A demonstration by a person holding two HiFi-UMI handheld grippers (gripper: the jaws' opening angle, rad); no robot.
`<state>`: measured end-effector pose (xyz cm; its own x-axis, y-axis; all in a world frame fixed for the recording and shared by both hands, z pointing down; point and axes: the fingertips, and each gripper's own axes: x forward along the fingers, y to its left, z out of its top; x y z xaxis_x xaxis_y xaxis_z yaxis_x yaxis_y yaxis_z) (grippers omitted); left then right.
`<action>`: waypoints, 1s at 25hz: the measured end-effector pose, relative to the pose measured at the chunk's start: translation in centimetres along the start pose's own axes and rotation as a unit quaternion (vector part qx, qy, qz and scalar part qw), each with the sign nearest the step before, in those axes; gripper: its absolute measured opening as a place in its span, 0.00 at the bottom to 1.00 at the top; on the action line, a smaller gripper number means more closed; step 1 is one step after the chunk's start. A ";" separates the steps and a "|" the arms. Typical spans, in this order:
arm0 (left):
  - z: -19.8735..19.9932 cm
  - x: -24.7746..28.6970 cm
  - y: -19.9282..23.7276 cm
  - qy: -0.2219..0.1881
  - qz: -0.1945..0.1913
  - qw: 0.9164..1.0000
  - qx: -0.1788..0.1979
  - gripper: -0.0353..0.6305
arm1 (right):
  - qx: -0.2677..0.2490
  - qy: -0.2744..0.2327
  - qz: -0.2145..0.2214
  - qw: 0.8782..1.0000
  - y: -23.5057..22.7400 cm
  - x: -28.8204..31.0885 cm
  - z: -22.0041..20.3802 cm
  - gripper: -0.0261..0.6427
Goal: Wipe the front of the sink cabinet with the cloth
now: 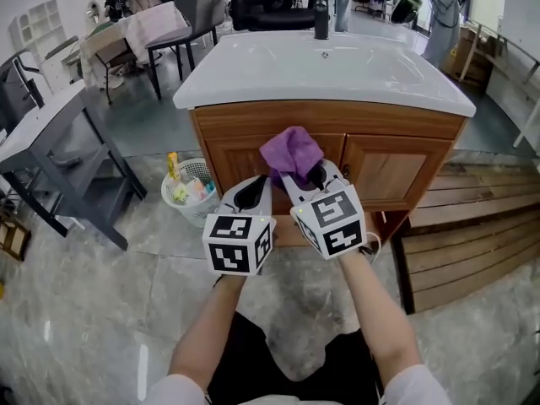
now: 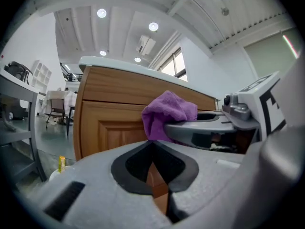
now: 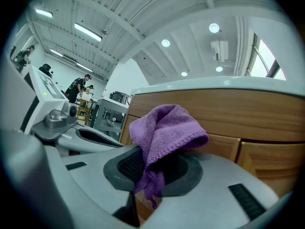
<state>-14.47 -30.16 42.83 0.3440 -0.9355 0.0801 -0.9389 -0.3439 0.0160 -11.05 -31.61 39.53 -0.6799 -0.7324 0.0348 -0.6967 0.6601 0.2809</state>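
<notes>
Grey marbled floor tiles spread beneath a wooden sink cabinet topped by a white basin, with a black tap at its rear edge. Left of the cabinet a white mesh waste basket holds some packaging, and further left stands a grey table; slatted wooden boards lie to the right. The person's two forearms reach forward, side by side, towards the cabinet front. The right gripper has its jaws clamped on a purple cloth, which bunches up above the jaws, with a short tail hanging down between them. The cloth sits at the upper middle of the cabinet front, just under the top rail where the two doors meet; whether it actually touches the wood cannot be told. The left gripper is just beside the right one, slightly lower, its jaws closed together at the tips with nothing between them.
</notes>
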 end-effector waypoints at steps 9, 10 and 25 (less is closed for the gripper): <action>0.7 3.0 -5.3 -0.011 -0.059 0.998 -0.004 0.06 | 0.011 0.020 -0.053 0.998 -5.4 -4.8 -1.6 0.15; 0.7 3.3 -5.9 -0.011 -0.065 0.998 -0.004 0.06 | 0.012 0.023 -0.058 0.998 -5.9 -5.4 -1.8 0.15; 0.0 6.3 -9.7 -0.002 -0.099 0.995 -0.002 0.06 | 0.037 0.058 -0.151 0.986 -15.5 -12.0 -6.1 0.15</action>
<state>-3.22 -32.77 43.20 0.5221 -0.8499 0.0718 -0.8528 -0.5210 0.0342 9.30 -34.11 40.61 -0.4109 -0.9090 0.0703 -0.8814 0.4157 0.2244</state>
